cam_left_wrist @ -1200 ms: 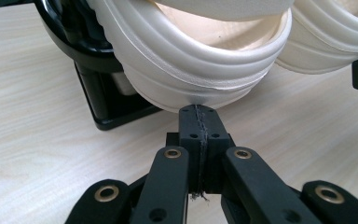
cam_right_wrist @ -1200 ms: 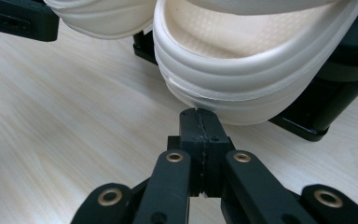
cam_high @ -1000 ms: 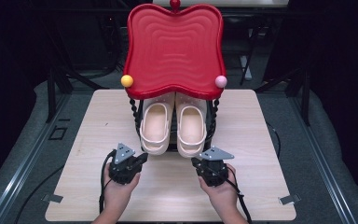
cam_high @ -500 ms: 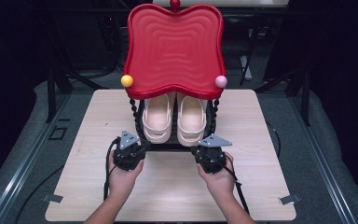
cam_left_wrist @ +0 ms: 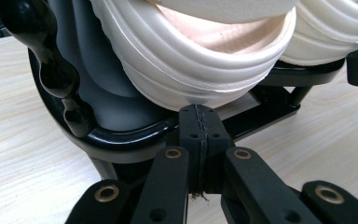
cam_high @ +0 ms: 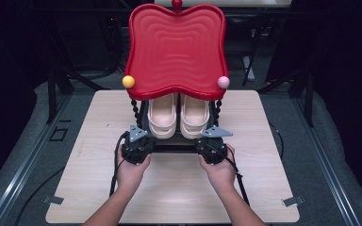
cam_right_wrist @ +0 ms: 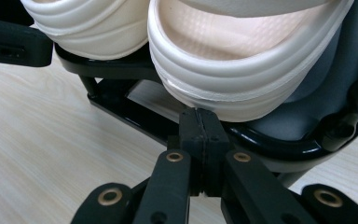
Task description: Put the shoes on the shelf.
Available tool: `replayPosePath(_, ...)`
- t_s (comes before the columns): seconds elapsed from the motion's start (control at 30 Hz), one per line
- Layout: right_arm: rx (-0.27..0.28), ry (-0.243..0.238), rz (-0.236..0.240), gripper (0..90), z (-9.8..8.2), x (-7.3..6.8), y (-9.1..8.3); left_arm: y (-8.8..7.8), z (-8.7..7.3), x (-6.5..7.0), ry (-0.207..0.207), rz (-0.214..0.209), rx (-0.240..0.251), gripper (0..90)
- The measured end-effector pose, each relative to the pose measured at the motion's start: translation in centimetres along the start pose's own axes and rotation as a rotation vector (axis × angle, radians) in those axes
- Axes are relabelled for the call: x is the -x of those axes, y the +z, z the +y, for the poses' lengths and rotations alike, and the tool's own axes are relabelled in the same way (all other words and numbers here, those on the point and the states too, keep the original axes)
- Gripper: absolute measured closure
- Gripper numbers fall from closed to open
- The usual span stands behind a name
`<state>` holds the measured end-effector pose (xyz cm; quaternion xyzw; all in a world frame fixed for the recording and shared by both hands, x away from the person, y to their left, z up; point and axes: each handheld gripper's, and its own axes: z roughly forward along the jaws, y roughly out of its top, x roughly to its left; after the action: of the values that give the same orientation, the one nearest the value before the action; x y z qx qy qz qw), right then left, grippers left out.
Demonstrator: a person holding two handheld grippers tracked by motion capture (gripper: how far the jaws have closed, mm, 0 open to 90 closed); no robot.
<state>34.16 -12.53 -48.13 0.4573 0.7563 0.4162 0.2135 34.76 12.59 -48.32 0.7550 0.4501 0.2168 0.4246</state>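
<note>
I find both grippers with jaws closed flat together and nothing between them. My left gripper [cam_high: 136,141] stands at the front left corner of the black shoe rack [cam_high: 174,147]; my right gripper [cam_high: 210,141] stands at its front right corner. The rack sits mid-tabletop [cam_high: 75,188].

In the left gripper view, the closed tips [cam_left_wrist: 199,122] sit just under the toe of the left cream sandal [cam_left_wrist: 186,70], at the rack's glossy black rim [cam_left_wrist: 121,135]. Whether the tips touch the sole or the rim, I cannot tell. In the right gripper view, the closed tips [cam_right_wrist: 200,125] lie equally near the toe of the right cream sandal [cam_right_wrist: 242,79], contact again uncertain.

From the high view, the red tray-shaped top [cam_high: 176,47] covers the rear of both sandals, leaving their front halves exposed. The rack's beaded black posts [cam_high: 135,109] are mostly concealed beneath it. A yellow ball [cam_high: 128,81] and a pink ball [cam_high: 223,82] mark the top's front corners. Both gripper views crop the sandals' upper parts, and the far surroundings are too dark to read.
</note>
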Motion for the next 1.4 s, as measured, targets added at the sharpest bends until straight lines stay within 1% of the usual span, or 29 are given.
replayPosePath(0.03, 0.024, 0.004, -0.003, 90.0, 0.0, 0.0, 0.3, 0.2, 0.0, 0.0, -0.008, -0.001, 0.0, 90.0)
replayPosePath(0.2, 0.015, 0.007, -0.001, 90.0, 0.3, -0.3, 0.9, 0.6, 0.1, -0.2, -0.018, 0.003, 0.004, 90.0)
replayPosePath(0.23, -0.007, 0.002, 0.003, 90.0, 0.4, -0.3, 0.9, 0.7, 0.1, -0.3, -0.02, 0.0, -0.001, 90.0)
replayPosePath(0.27, -0.009, 0.003, 0.001, 90.0, 0.5, -0.3, 1.0, 0.9, 0.1, -0.3, -0.02, 0.0, -0.005, 90.0)
replayPosePath(0.3, 0.01, 0.01, 0.003, 90.0, 0.4, -0.4, 1.3, 1.0, 0.0, -0.3, -0.022, 0.004, -0.004, 90.0)
replayPosePath(0.37, 0.007, 0.008, 0.001, 90.0, 0.4, -0.4, 1.6, 1.2, 0.1, -0.2, -0.015, 0.0, -0.019, 90.0)
replayPosePath(0.43, 0.004, 0.01, 0.005, 90.0, 0.4, -0.4, 1.7, 1.4, 0.1, -0.1, -0.019, 0.005, -0.011, 90.0)
replayPosePath(0.47, -0.02, 0.01, 0.004, 90.0, 0.4, -0.4, 1.7, 1.5, 0.2, -0.1, -0.018, 0.004, -0.015, 90.0)
replayPosePath(0.5, 0.003, 0.012, -0.003, 90.0, 0.3, -0.4, 1.9, 1.6, 0.2, -0.2, -0.019, 0.003, -0.016, 90.0)
replayPosePath(0.57, 0.004, 0.017, -0.004, 90.0, 0.3, -0.4, 1.9, 1.7, 0.2, -0.2, -0.027, -0.007, -0.016, 90.0)
replayPosePath(0.77, -0.003, 0.015, -0.022, 90.0, 0.2, -0.1, 1.8, 1.8, 0.3, 0.2, -0.011, 0.004, -0.016, 90.0)
replayPosePath(0.83, 0.006, 0.014, -0.03, 90.0, 0.0, 0.0, 1.6, 1.6, 0.2, 0.1, -0.009, 0.009, -0.009, 89.9)
replayPosePath(1.0, 0.022, 0.034, -0.021, 89.9, -0.1, 0.3, 1.1, 1.1, 0.2, -0.2, -0.013, 0.014, 0.004, 89.7)
replayPosePath(1.03, 0.03, 0.029, -0.023, 89.8, -0.2, 0.3, 0.9, 1.0, 0.2, -0.2, -0.011, 0.012, -0.001, 89.8)
replayPosePath(1.07, 0.013, 0.028, -0.021, 89.7, -0.2, 0.3, 0.6, 1.0, 0.1, -0.2, -0.011, 0.011, 0.005, 89.8)
replayPosePath(1.1, 0.038, 0.033, -0.02, 89.6, -0.3, 0.3, 0.7, 0.9, 0.0, -0.2, -0.01, 0.013, 0.006, 89.7)
replayPosePath(1.13, 0.027, 0.033, -0.016, 89.6, -0.3, 0.3, 0.4, 0.8, 0.0, -0.2, -0.012, 0.011, 0.006, 89.8)
replayPosePath(1.17, 0.049, 0.038, -0.016, 89.6, -0.4, 0.2, 0.4, 0.8, 0.0, -0.2, -0.013, 0.008, 0.008, 89.8)
replayPosePath(1.23, 0.051, 0.037, -0.014, 89.6, -0.4, 0.2, 0.3, 0.7, 0.0, 0.0, -0.011, 0.004, 0.012, 89.8)
replayPosePath(1.33, 0.069, 0.035, -0.003, 89.7, -0.4, 0.0, 0.2, 0.6, 0.0, 0.2, -0.014, -0.012, 0.022, 89.8)
replayPosePath(1.37, 0.051, 0.03, -0.001, 89.7, -0.3, 0.0, -0.1, 0.6, 0.1, 0.3, -0.013, -0.013, 0.024, 89.8)
replayPosePath(1.4, 0.071, 0.03, -0.003, 89.7, -0.3, -0.1, 0.0, 0.6, 0.1, 0.3, -0.013, -0.014, 0.023, 89.8)
